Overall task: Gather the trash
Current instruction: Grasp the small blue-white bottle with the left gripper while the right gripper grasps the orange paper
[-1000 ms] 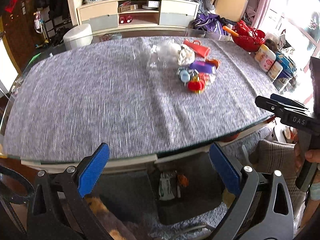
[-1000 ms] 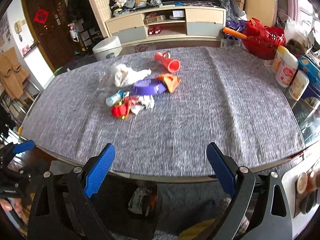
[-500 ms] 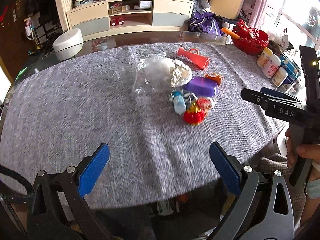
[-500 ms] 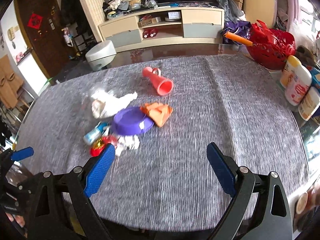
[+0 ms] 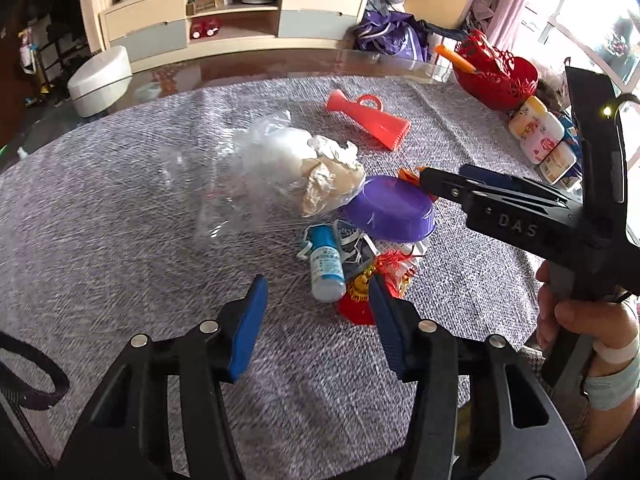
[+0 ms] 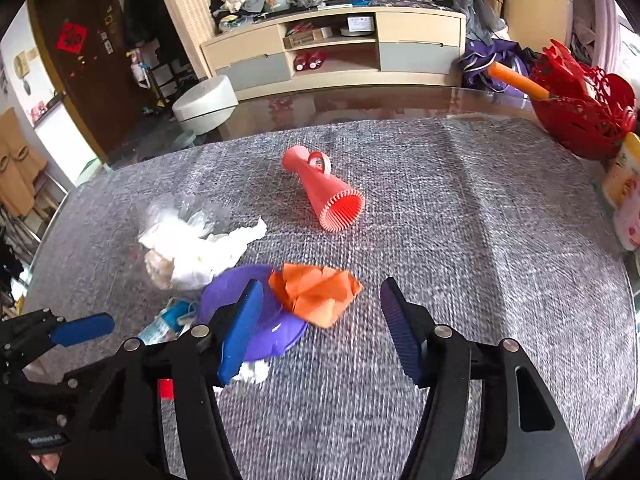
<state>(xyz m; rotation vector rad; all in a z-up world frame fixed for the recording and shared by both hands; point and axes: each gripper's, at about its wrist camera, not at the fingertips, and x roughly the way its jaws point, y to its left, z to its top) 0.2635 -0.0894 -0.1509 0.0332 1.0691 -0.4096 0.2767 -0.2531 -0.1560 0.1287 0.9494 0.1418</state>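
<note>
On the grey-clothed bench (image 6: 480,240) a trash pile (image 5: 332,216) is seen mid-cloth. Crumpled orange paper (image 6: 316,292), judged light and soft, is best pinched at a fold. Both grippers' jaws, just narrowed, are half-open and empty.

On the grey woven tablecloth (image 6: 460,240): one coral ribbed plastic cone (image 6: 326,188), one purple plastic bowl (image 5: 390,208), one crumpled orange paper (image 6: 316,294), one small blue-capped bottle (image 5: 326,264) (lying flat), one clear plastic bag (image 5: 256,168).

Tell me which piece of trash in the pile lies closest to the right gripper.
The crumpled orange paper: it lies just ahead of the right gripper, leaning on the purple bowl. The white wrapper bundle and red cone lie farther off.
</note>
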